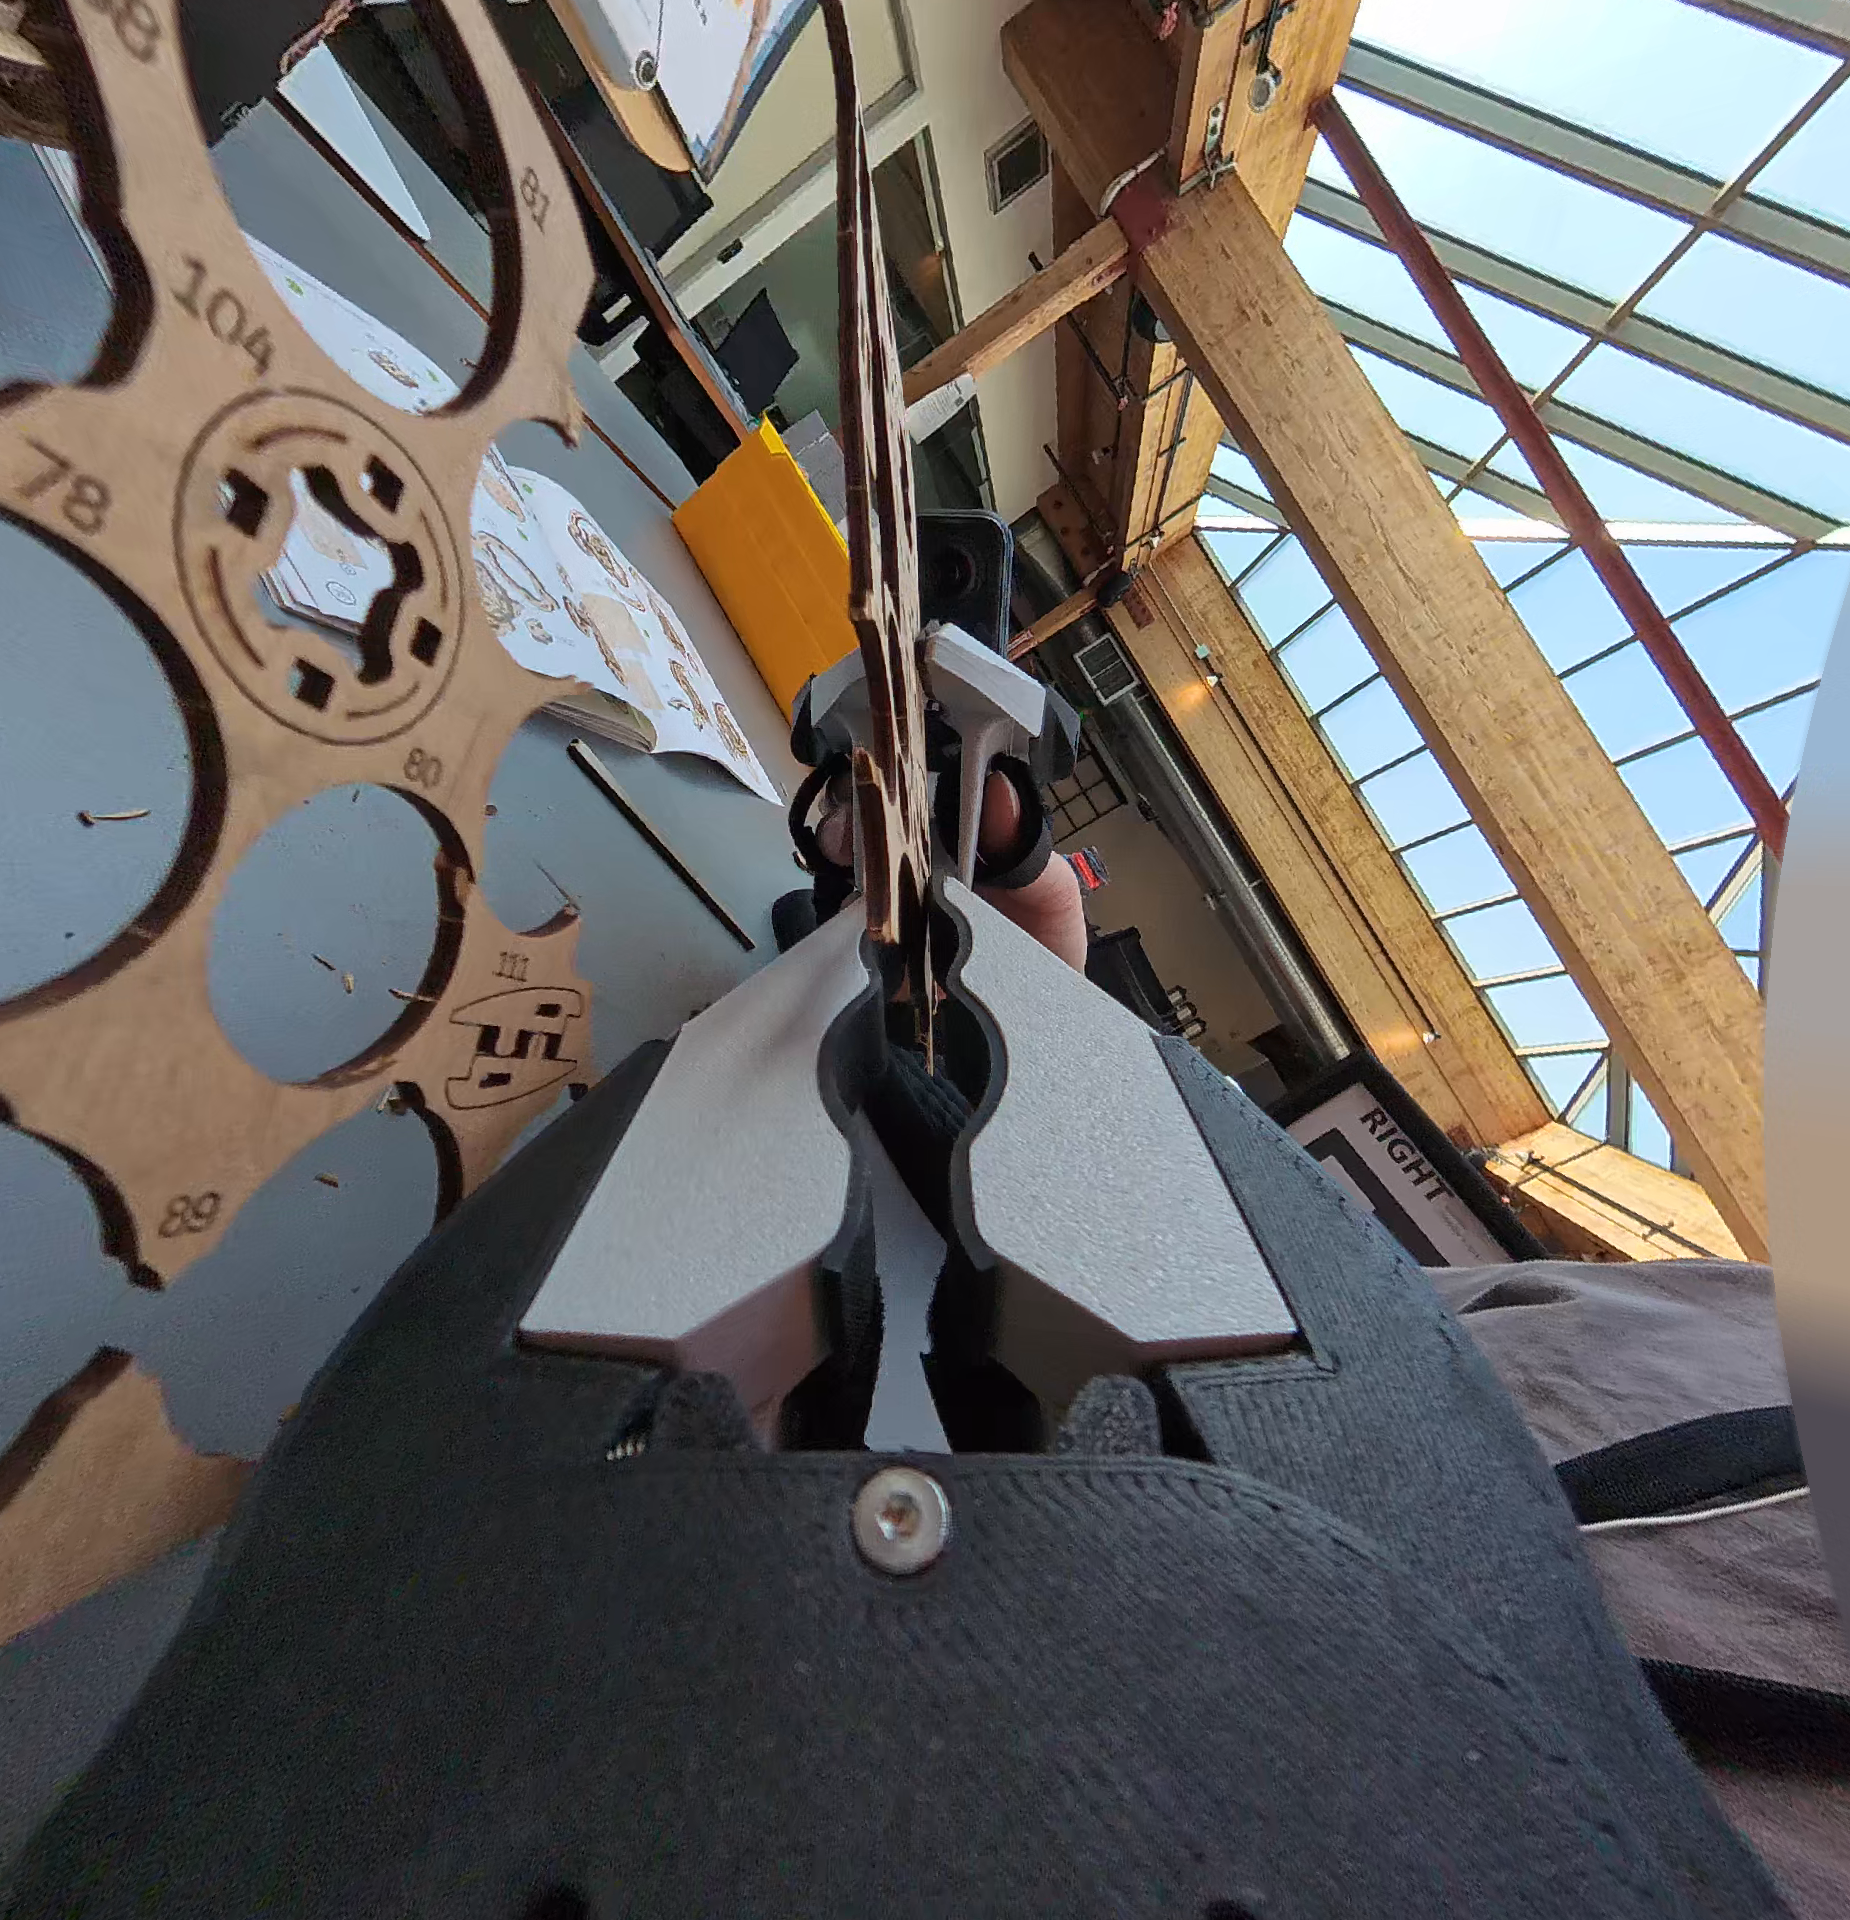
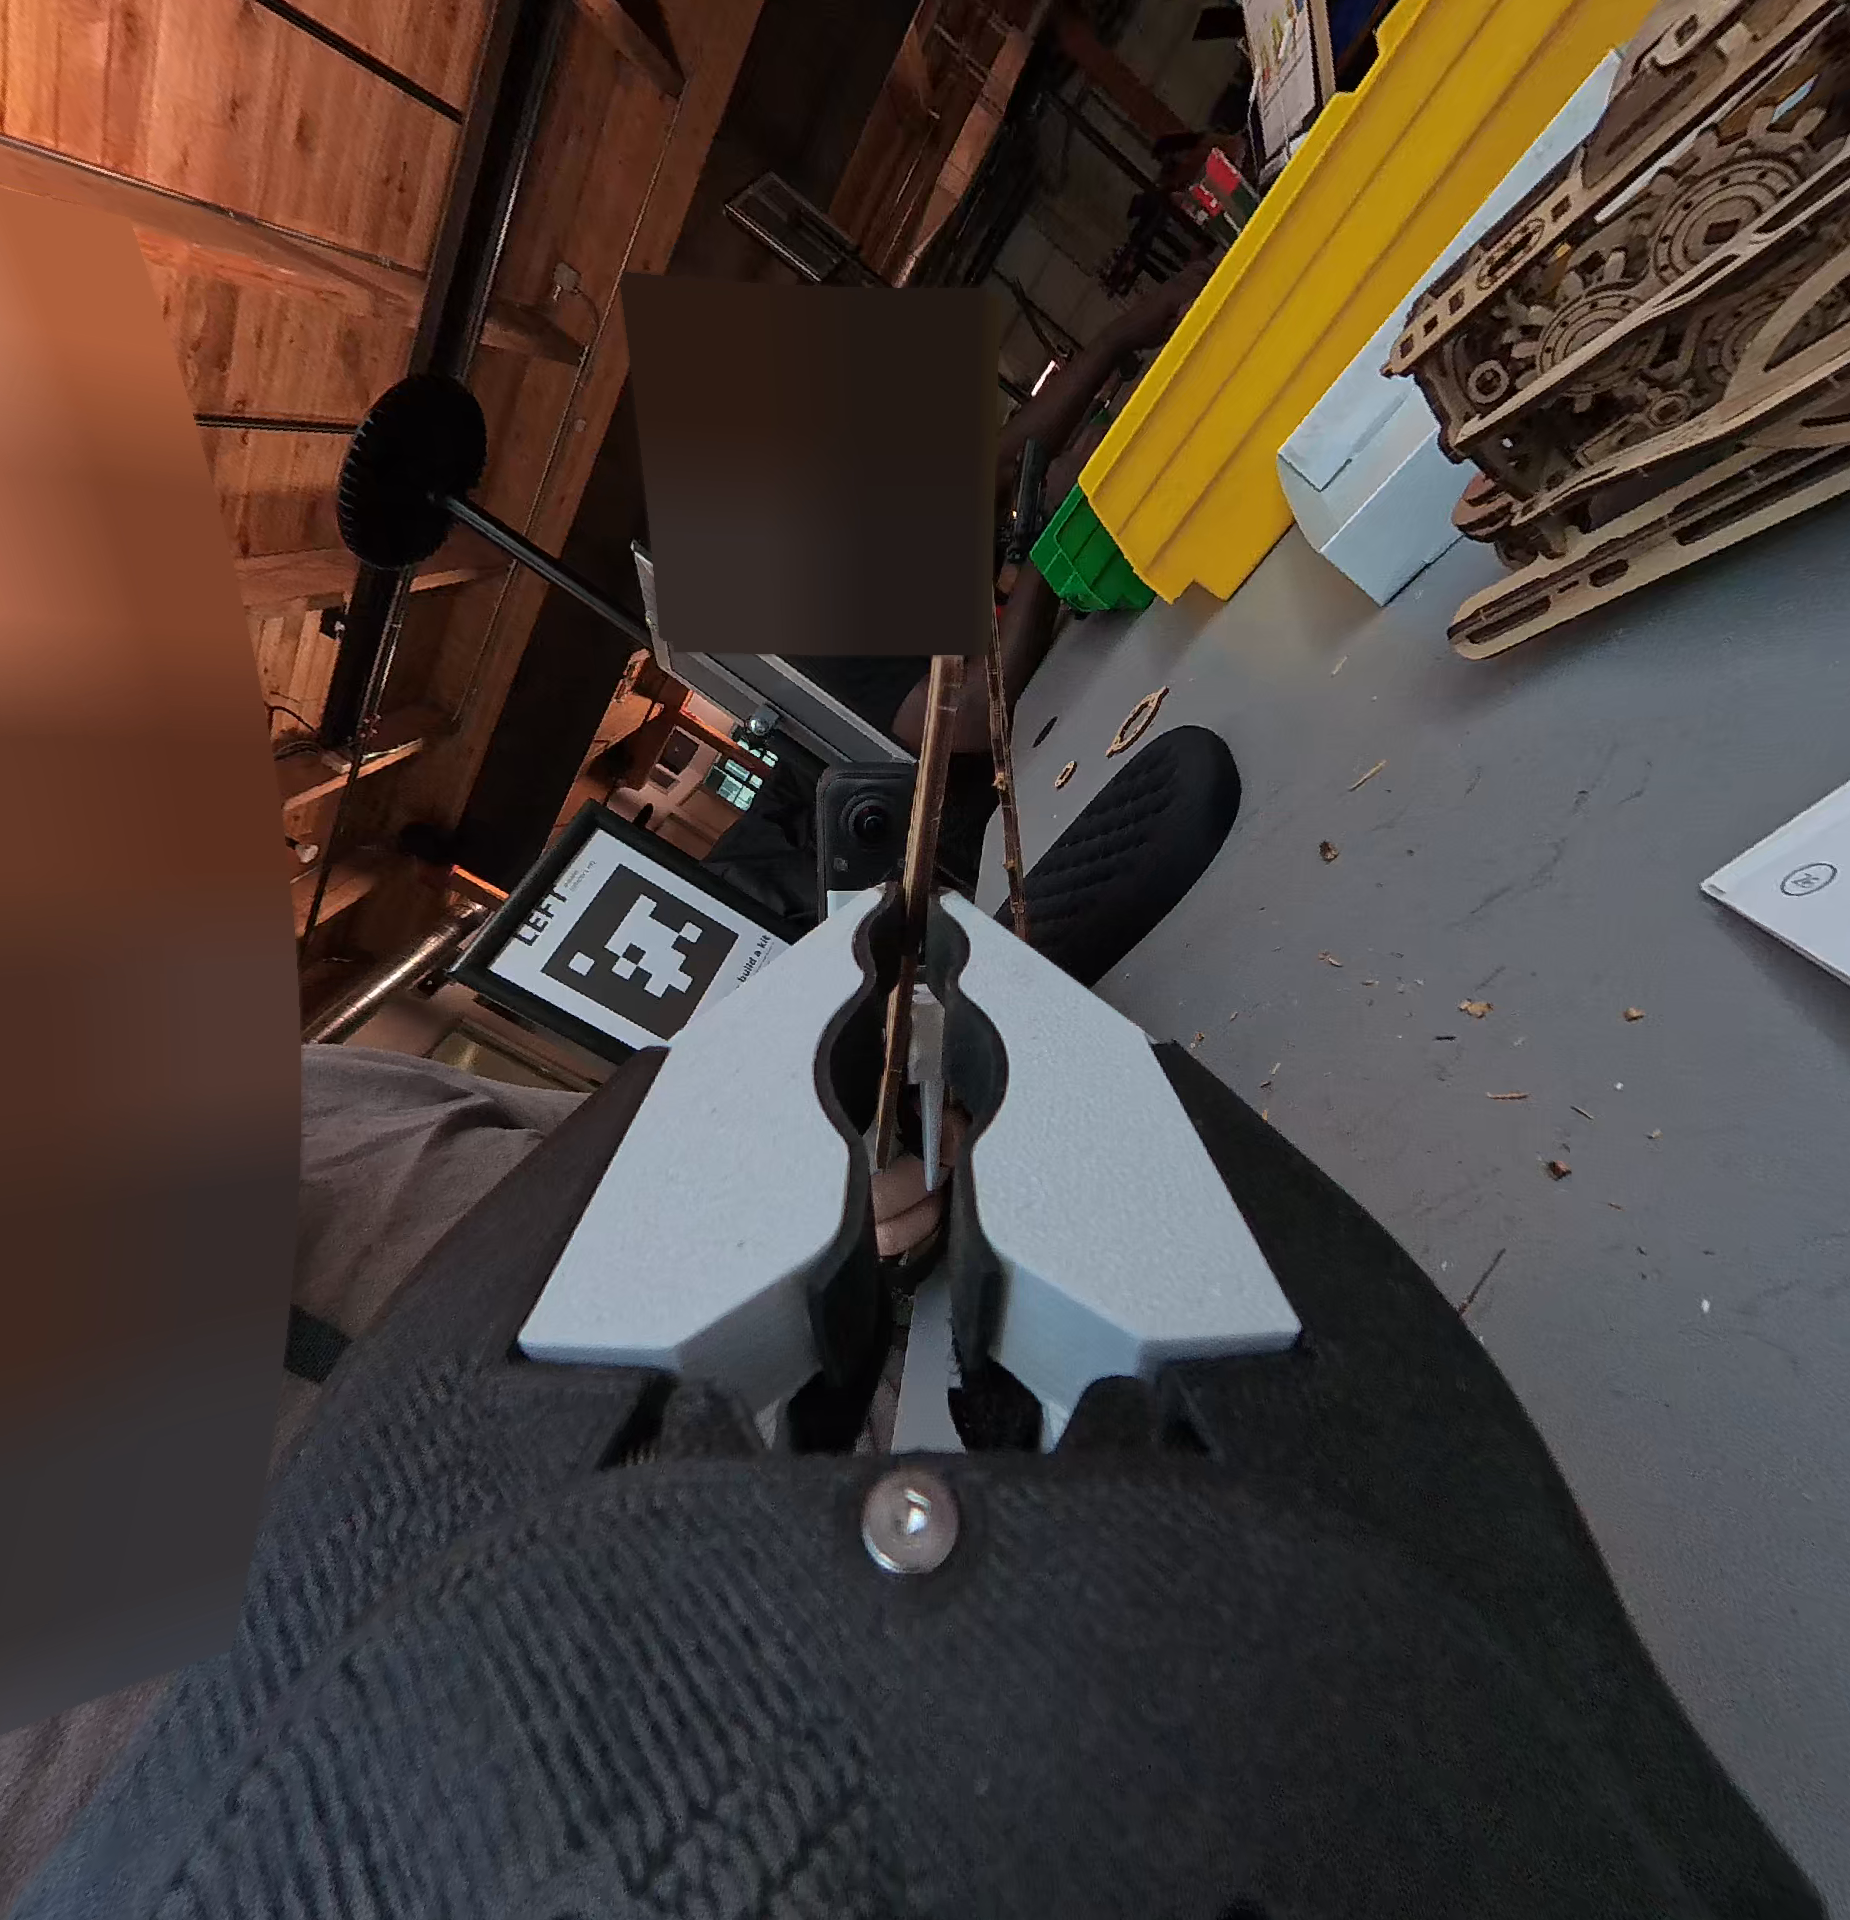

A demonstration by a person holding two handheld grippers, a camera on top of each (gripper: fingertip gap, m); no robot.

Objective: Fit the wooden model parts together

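The thin wooden sheet [image 1: 879,582] stands on its edge in the air between my two grippers. My left gripper [image 1: 905,940] is clamped on its near edge, and my right gripper [image 2: 913,914] is clamped on the opposite edge. Another wooden sheet [image 1: 308,582] with round holes hangs at the left, above the grey table [image 2: 1523,935].

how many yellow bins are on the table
1 that I can make out: a yellow bin at the far edge of the grey table, beside a green bin and a white box. It also shows in the left wrist view. More may be hidden.
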